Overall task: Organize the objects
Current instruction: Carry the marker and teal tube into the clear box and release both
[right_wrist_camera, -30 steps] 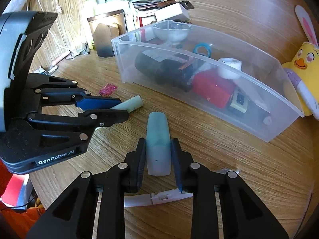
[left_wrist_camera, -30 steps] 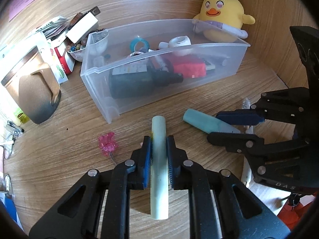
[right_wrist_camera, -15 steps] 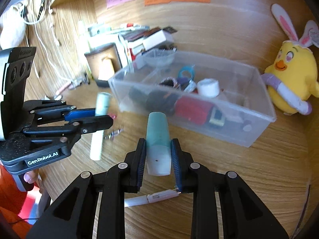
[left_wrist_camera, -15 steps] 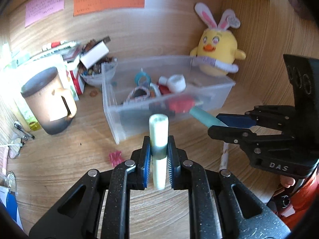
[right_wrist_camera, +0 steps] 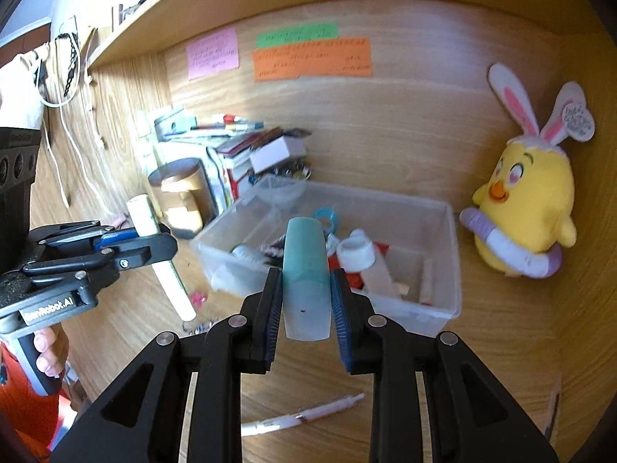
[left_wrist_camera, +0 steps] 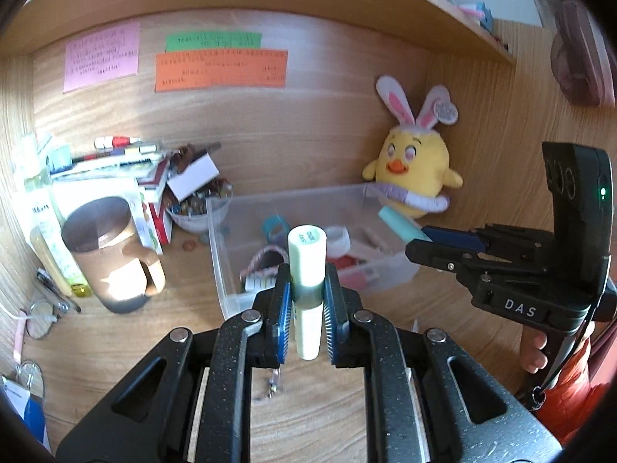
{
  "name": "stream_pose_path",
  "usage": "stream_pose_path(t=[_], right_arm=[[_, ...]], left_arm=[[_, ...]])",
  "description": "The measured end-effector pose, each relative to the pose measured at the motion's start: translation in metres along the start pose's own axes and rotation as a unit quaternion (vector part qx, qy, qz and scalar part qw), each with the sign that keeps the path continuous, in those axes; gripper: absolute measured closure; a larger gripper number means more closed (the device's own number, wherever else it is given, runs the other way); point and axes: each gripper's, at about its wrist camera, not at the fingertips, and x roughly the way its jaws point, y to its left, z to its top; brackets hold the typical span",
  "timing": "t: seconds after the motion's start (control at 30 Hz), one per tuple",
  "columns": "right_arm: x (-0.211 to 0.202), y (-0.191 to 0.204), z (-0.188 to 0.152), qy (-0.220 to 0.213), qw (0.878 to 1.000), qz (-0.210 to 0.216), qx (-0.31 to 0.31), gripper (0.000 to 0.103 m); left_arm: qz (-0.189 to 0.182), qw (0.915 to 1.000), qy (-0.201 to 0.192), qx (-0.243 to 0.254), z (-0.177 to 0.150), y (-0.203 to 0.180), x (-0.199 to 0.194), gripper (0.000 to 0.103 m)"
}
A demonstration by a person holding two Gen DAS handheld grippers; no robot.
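My left gripper is shut on a pale green stick tube and holds it raised above the desk; it also shows in the right wrist view. My right gripper is shut on a teal and white tube, also raised; its teal tip shows in the left wrist view. A clear plastic bin with several small items stands ahead of both grippers on the wooden desk.
A yellow chick plush sits right of the bin. A brown mug, a bowl of trinkets and stacked books are at the left. A white pen and a pink trinket lie on the desk.
Both grippers have lifted their tubes off the desk and tilted up, so the back wall with sticky notes now shows. Both stay shut on their tubes.
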Motion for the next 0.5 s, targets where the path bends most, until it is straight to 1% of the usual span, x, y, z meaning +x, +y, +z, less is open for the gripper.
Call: stream_pose_path(t=[0.13, 0.37, 0.5], right_arm=[[0.0, -0.006, 0.009, -0.008, 1.0, -0.006, 0.004, 0.08], [0.006, -0.018, 0.021, -0.013, 1.0, -0.015, 0.015, 0.08], [0.012, -0.026, 0.026, -0.011, 0.999, -0.027, 0.017, 0.08]], left_arm=[[0.001, 0.9999, -0.014, -0.003, 0.013, 0.001, -0.001, 0.088], [0.016, 0.999, -0.042, -0.005, 0.04, 0.007, -0.003, 0.088], [0.025, 0.9989, -0.04, 0.002, 0.052, 0.009, 0.009, 0.088]])
